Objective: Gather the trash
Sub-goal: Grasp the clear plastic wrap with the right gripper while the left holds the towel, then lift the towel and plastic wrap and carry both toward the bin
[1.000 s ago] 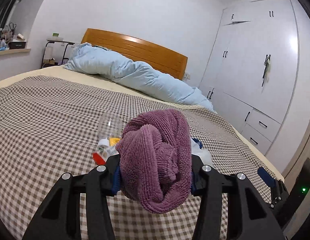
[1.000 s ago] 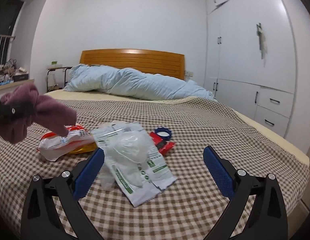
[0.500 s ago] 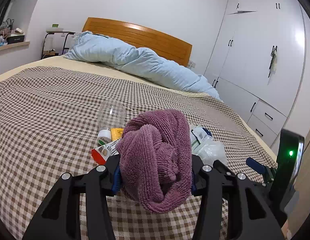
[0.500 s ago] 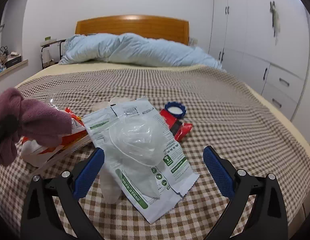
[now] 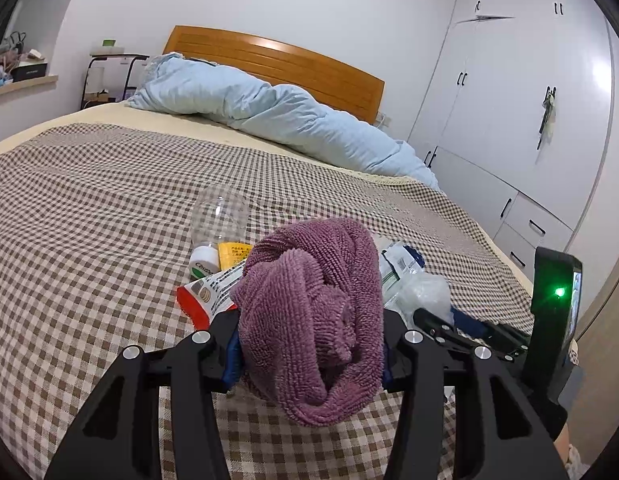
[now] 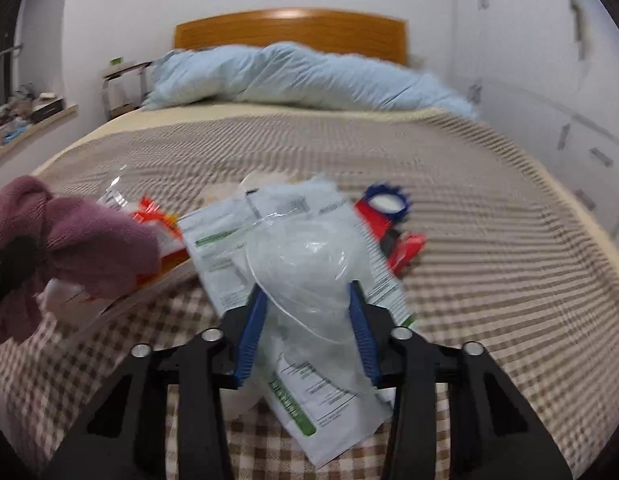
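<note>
The bed (image 5: 89, 216) fills both views, its brown-and-cream checked cover stretched flat, with a pale blue duvet (image 5: 269, 116) heaped along the wooden headboard (image 5: 277, 64) and white wardrobes (image 5: 521, 92) standing off to the right. Down at the near end of the cover sits the trash, bunched together: a white pouch with green print (image 6: 309, 360), a crumpled clear plastic bag (image 6: 301, 264) lying on top of it, an orange-and-white wrapper (image 5: 209, 288) to the left, a clear plastic bottle (image 5: 219, 216) on its side beyond that, a red wrapper (image 6: 405, 248) and a small blue-rimmed cap (image 6: 385, 202) to the right.

The left gripper (image 5: 309, 344) is clamped on a rolled purple towel (image 5: 313, 308), blue pads pressed into its sides, held just above the cover beside the pile. And the right gripper (image 6: 305, 320) (this view is smeared with motion) has just been closing: its blue pads now bracket the clear plastic bag, both pressing against the crinkled film, the pouch underneath poking out below the fingers.
</note>
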### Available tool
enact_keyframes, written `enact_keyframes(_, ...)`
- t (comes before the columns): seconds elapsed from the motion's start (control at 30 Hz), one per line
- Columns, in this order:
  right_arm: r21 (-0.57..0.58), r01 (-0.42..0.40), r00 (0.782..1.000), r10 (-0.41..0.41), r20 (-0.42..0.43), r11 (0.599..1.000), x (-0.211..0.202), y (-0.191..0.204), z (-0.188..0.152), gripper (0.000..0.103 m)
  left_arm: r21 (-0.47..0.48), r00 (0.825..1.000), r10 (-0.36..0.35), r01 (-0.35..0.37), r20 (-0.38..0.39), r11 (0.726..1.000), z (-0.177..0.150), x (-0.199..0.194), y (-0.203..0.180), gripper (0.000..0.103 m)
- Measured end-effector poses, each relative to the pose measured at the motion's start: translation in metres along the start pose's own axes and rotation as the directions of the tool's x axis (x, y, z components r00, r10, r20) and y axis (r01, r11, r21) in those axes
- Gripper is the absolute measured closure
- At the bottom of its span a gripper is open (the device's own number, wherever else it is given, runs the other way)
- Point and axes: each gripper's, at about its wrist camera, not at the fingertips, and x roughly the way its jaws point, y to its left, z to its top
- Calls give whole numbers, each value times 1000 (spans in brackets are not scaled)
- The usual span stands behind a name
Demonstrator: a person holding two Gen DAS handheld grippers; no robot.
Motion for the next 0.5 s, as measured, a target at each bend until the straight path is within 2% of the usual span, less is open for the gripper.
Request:
enact_keyframes(0.07,6,2,1000,-2,14,1000,-4,-1,-1,87,-1,1000,0,0,-3,1000,0,0,1,56)
enact_keyframes(0.17,15,2,999,-3,52,1000,-13,-3,-4,93,-5,1000,2,-2,-1,1000,0,-2,5,56)
enact_keyframes(0.5,83,23,985,-37,170,996,-44,-18,-6,97,10,1000,-24,24,11,1000,-6,-11,-2,56)
